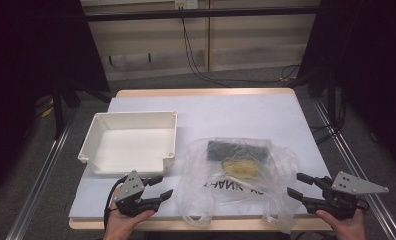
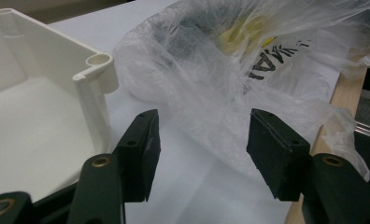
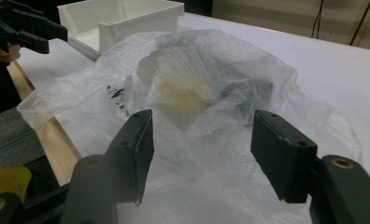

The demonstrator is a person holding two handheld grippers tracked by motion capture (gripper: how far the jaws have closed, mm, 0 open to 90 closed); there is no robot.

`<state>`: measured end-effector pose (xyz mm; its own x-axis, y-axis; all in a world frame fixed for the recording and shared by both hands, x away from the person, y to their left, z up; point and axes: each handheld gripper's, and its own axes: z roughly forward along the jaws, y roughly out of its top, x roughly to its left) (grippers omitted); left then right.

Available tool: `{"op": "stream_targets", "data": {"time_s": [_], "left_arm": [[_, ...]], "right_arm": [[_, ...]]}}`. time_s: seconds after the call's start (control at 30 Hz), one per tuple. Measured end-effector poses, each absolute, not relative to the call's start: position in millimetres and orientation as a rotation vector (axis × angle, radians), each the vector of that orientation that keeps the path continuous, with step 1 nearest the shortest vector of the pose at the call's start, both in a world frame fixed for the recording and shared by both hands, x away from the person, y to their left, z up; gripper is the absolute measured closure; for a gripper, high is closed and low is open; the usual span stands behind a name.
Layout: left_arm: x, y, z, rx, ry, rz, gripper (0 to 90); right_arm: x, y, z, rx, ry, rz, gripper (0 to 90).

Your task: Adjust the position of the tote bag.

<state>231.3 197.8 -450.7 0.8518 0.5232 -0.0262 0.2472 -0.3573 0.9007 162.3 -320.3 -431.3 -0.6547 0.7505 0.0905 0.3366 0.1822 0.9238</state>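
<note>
Flanking a clear plastic bag [image 1: 238, 177] at the table's near edge, the left gripper [image 1: 162, 187] and right gripper [image 1: 296, 185] both point at it, jaws parted and grasping nothing. Film lies just ahead of the left gripper's pads [image 2: 143, 149] and beyond the right gripper's pads [image 3: 279, 149], untouched. Inside the bag sit a dark block [image 1: 236, 149] and a yellow item [image 1: 241, 166]. Left of the bag stands a white tray [image 1: 131, 117] on the white tabletop [image 1: 246, 112].

The bag [image 1: 236, 175] lies on the table [image 1: 286, 115], right of the tray [image 1: 131, 142], with two things inside it. The left gripper [image 1: 163, 187] sits just left of the bag, before the tray; the right gripper [image 1: 298, 185] is at the bag's right.
</note>
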Motion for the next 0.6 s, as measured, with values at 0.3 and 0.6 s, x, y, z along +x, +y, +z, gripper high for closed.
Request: {"op": "stream_targets", "data": {"time_s": [0.3, 0.6], "left_arm": [[225.2, 183.9, -450.0, 1.985, 0.522, 0.269, 46.7], [220.4, 173.4, -451.2, 1.998, 0.501, 0.241, 45.8]], "right_arm": [[149.6, -310.7, -432.2, 1.000, 2.138, 1.468, 33.5], [138.8, -301.2, -429.8, 0.990, 2.184, 1.455, 20.9]]}}
